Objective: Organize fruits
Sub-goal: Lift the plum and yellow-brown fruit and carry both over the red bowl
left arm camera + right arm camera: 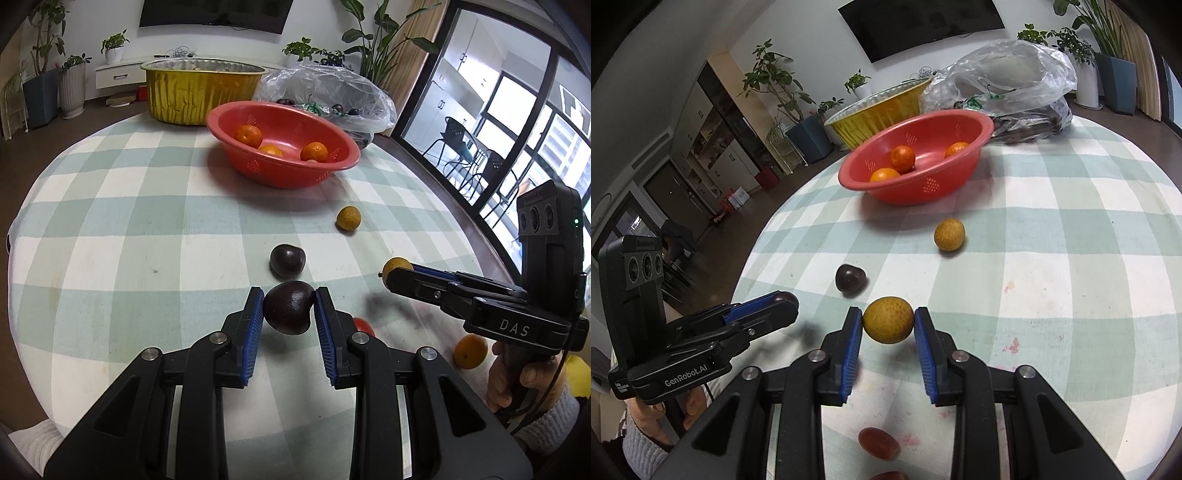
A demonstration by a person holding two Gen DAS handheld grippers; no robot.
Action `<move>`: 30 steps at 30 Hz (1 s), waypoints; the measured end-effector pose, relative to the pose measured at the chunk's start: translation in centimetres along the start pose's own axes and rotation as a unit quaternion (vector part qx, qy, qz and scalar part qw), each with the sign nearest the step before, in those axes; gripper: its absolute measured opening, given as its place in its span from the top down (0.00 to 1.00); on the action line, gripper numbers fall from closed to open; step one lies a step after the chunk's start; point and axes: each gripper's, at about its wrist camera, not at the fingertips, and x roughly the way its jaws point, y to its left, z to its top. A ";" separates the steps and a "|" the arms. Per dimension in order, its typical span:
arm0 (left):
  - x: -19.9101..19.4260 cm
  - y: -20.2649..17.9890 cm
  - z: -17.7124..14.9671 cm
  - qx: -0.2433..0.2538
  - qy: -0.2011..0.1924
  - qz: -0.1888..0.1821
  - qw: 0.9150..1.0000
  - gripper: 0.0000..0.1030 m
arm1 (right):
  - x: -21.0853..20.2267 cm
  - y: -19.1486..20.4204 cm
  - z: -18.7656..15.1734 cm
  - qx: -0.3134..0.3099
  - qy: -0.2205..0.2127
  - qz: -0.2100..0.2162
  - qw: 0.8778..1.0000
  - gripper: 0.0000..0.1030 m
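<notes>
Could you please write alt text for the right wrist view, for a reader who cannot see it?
The right gripper holds a speckled yellow fruit above a checked tablecloth. Ahead sits a red colander bowl holding three oranges; the left gripper holds a dark plum.

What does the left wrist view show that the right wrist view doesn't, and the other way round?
Only the left wrist view: the left gripper head-on, shut on a dark fruit, and an orange below the right gripper.

Only the right wrist view: the right gripper head-on, shut on a yellow-brown fruit, and reddish fruits on the cloth beneath it.

Both: the red bowl holding oranges, the gold tub, the plastic bag, one loose dark fruit and one loose yellow-brown fruit.
</notes>
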 end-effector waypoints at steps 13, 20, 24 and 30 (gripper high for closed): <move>0.1 -0.8 3.9 0.000 -0.019 -0.016 1.000 0.75 | -0.4 -0.9 3.1 0.021 -0.022 0.007 1.000 0.69; 0.8 -0.9 6.0 0.002 -0.022 -0.021 1.000 0.75 | 0.0 -1.4 5.2 0.031 -0.034 0.008 0.999 0.69; 1.3 -0.7 7.5 0.002 -0.027 -0.020 0.999 0.75 | 0.5 -1.6 6.5 0.031 -0.038 0.008 0.999 0.69; 2.3 -0.8 9.6 0.009 -0.029 -0.019 0.999 0.75 | 1.3 -1.6 8.5 0.027 -0.044 0.002 0.999 0.69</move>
